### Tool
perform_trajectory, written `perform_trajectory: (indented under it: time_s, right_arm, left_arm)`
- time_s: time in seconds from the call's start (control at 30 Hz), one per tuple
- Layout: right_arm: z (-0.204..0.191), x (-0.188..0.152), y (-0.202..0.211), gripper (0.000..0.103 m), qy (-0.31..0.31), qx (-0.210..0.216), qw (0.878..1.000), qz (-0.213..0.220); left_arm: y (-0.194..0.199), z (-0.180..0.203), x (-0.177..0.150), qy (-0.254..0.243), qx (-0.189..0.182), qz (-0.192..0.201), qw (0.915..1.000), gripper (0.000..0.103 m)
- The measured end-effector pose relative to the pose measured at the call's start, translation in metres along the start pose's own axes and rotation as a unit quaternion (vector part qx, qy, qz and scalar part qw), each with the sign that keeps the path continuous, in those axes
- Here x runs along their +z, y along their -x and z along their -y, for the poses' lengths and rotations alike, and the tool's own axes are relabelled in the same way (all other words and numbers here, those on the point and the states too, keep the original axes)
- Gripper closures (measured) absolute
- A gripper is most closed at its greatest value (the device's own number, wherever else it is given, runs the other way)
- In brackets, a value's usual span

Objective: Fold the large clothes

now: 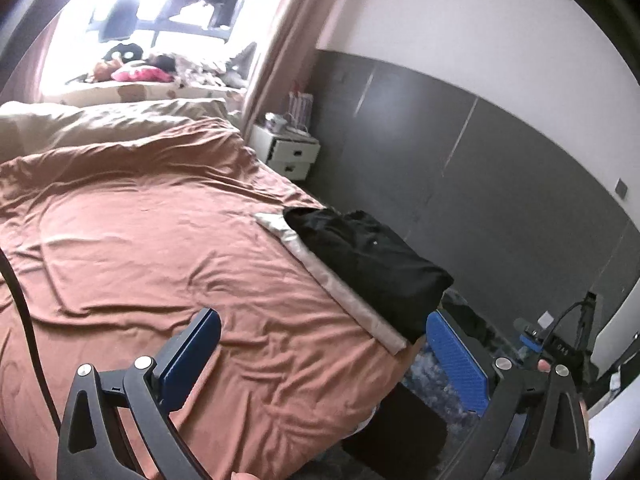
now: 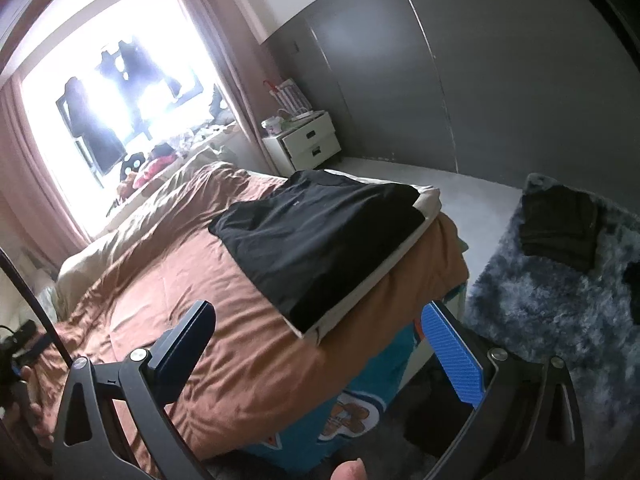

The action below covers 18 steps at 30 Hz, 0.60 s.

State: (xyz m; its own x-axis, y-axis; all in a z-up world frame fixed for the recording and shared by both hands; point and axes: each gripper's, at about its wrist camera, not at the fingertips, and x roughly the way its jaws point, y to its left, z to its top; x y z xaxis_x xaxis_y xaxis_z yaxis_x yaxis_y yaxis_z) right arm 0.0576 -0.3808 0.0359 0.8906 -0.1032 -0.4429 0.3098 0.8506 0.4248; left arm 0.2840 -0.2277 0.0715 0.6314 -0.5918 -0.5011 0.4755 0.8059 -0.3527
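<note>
Over the near end of the bed [image 1: 168, 240], your left gripper [image 1: 324, 344] stands with its jaws spread wide and nothing between them; the blue pads [image 1: 456, 364] are bare. Your right gripper [image 2: 320, 340] is just as wide and just as empty, its own blue pad [image 2: 452, 356] clear of any cloth.

Out from the fingers, the folded black garment [image 2: 320, 236] lies flat on the bed's right edge, on a pale strip [image 1: 332, 284] of cloth that runs along that edge. Neither gripper touches it; both hang apart from it, nearer you. From the left wrist the garment [image 1: 368, 264] sits ahead and right of the jaws, one corner reaching just past the bed's side.

The bed wears a rumpled brown cover, with a cream duvet [image 1: 100, 120] bunched at its far end. Below the bed's near corner a teal printed sheet [image 2: 352, 404] shows. On the floor right of the bed lies a shaggy grey rug [image 2: 560, 300], and on it, well apart from the bed, a second stack of dark folded cloth [image 2: 560, 224]. Beyond the bed's far right corner stands a white nightstand [image 2: 308, 144] against the grey wall, and behind the bed's far end a bright window [image 2: 120, 80] between pink curtains.
</note>
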Motion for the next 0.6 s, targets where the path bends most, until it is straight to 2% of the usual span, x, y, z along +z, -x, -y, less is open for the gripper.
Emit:
perform_trajectory:
  time_s: [0.33,0.6]
  right_arm:
    - [-0.030,-0.020,0.028,0.000,0.050,0.006,0.999,0.005]
    - [-0.061,-0.039,0.059,0.000,0.108,0.009,0.993,0.035]
  left_arm:
    - [0.073,-0.012,-0.022,-0.006,0.057,0.047,0.9973,0.000]
    - [0.117,-0.003,-0.046,-0.034,0.119,0.075,0.9895,0.000]
